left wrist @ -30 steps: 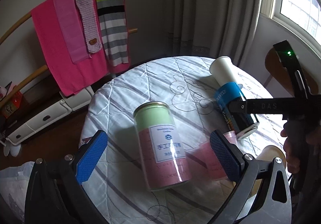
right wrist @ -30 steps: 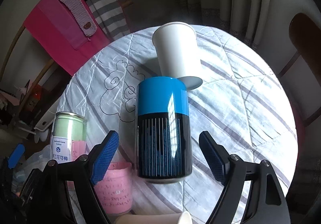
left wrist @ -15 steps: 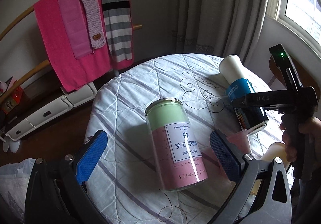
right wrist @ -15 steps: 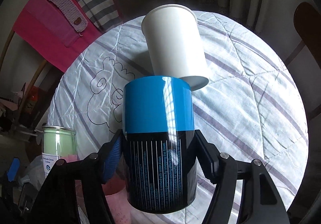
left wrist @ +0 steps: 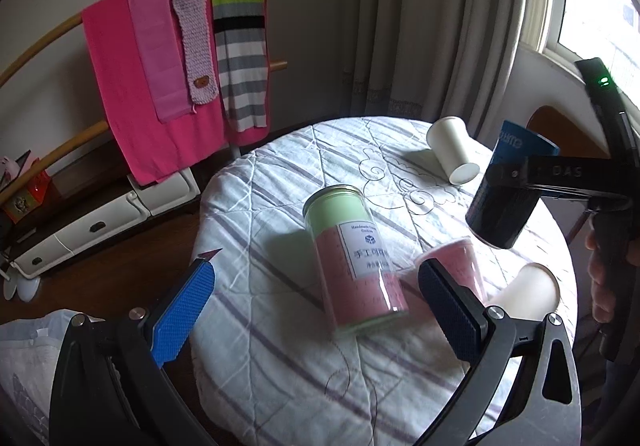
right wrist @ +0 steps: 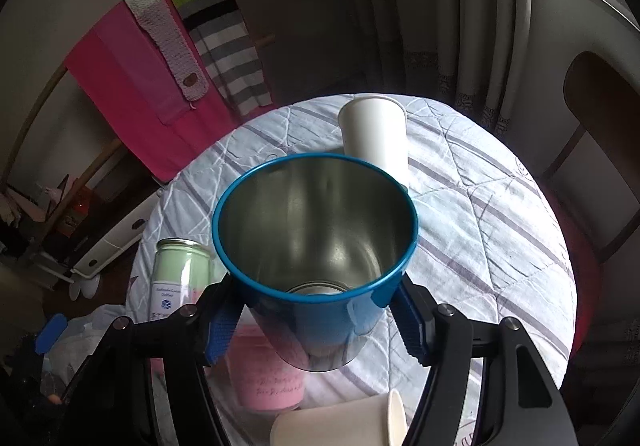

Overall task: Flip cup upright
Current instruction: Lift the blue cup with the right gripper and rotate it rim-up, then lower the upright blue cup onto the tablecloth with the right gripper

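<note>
The blue metal cup [right wrist: 316, 258] is pinched across its lower body by the right gripper [right wrist: 320, 316], lifted clear of the counter [right wrist: 500, 230] and held over its right side. In the right wrist view the open mouth faces the camera and the steel interior is seen down to the base; in the left wrist view the cup [left wrist: 508, 190] hangs tilted, blue rim band uppermost and dark base lowest. The flip therefore appears nearly done, and what remains is judged to be levelling and setting down.

The wrist should be rolled until the rim is level, and only then should the cup be lowered. A bare patch of quilted cloth should be chosen: a pink cup [right wrist: 268, 378] and a paper cup [right wrist: 344, 422] lying on its side sit near the front edge just below the held cup, and a white paper cup [right wrist: 376, 134] lies toward the far edge. The cloth is soft and creased, so the base should be set down flat and the grip released slowly, or a tip is likely.

The left gripper [left wrist: 316, 302] is spread wide and holds nothing, hovering at the left edge around a glass jar [left wrist: 352, 258] lying on its side; it is best kept clear.
</note>
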Available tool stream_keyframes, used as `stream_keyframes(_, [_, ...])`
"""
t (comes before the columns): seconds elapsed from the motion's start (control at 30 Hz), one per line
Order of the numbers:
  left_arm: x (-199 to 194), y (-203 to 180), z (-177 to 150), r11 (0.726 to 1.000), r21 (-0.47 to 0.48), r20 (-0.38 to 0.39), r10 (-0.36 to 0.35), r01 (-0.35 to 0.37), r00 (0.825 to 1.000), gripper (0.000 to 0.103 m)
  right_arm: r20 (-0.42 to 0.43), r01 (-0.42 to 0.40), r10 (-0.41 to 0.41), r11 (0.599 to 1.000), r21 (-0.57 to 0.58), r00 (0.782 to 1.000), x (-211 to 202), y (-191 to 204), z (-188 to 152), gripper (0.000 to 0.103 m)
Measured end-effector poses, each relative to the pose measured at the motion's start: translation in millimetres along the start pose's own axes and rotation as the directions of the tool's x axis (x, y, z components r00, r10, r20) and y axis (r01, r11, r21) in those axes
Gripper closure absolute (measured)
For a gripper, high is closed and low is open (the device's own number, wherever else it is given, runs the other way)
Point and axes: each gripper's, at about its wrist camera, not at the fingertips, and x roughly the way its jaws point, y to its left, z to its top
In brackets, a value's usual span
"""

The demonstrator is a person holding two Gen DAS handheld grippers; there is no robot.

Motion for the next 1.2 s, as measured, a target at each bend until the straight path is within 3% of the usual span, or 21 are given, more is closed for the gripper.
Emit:
stream_keyframes(0.17, [-27.8, 7.4, -13.7, 1.000, 0.003, 0.028, 0.002, -0.002, 1.000, 0.000, 0.011, -0.044, 0.045, 0.998, -0.052, 0.999, -32.3, 25.8, -19.1, 0.035])
stream_keyframes(0.33, [-51.0, 20.9, -33.7, 1.000, -0.002, 0.040, 0.013, -0.013, 0.999, 0.000, -0.139, -0.156, 0.142, 0.983, -0.095, 0.980, -32.1, 51.3, -58.1, 0.035])
stream_keyframes(0.57, [-58.1, 36.9, -52.9, 1.000, -0.018, 0.016, 0.019, -0.019, 1.000, 0.000, -0.330, -0.227, 0.194, 0.972, -0.063, 0.924, 3.4, 67.4, -103.4, 0.035])
stream_keyframes(0.83, [-53.0, 44.4, -62.9, 0.999, -0.020, -0.014, 0.031, -0.031, 0.999, 0.000, -0.331, -0.176, 0.150, 0.983, -0.052, 0.932, 27.2, 75.5, -110.8, 0.035])
stream_keyframes(1.0, [-44.1, 44.8, -64.3, 0.999, -0.027, -0.034, 0.030, -0.031, 0.999, 0.000, -0.358, -0.187, 0.162, 0.982, -0.034, 0.920, 33.8, 69.1, -114.5, 0.035])
stream_keyframes(1.13, [-30.4, 37.3, -69.5, 1.000, -0.013, -0.089, 0.008, -0.009, 0.996, 0.000, -0.366, -0.201, 0.189, 0.980, 0.008, 0.911, 36.4, 61.8, -113.6, 0.035])
stream_keyframes(1.2, [-24.6, 29.6, -72.1, 1.000, -0.008, -0.117, -0.016, 0.015, 0.993, 0.000, -0.356, -0.192, 0.180, 0.981, 0.001, 0.917, 29.3, 59.6, -117.8, 0.034])
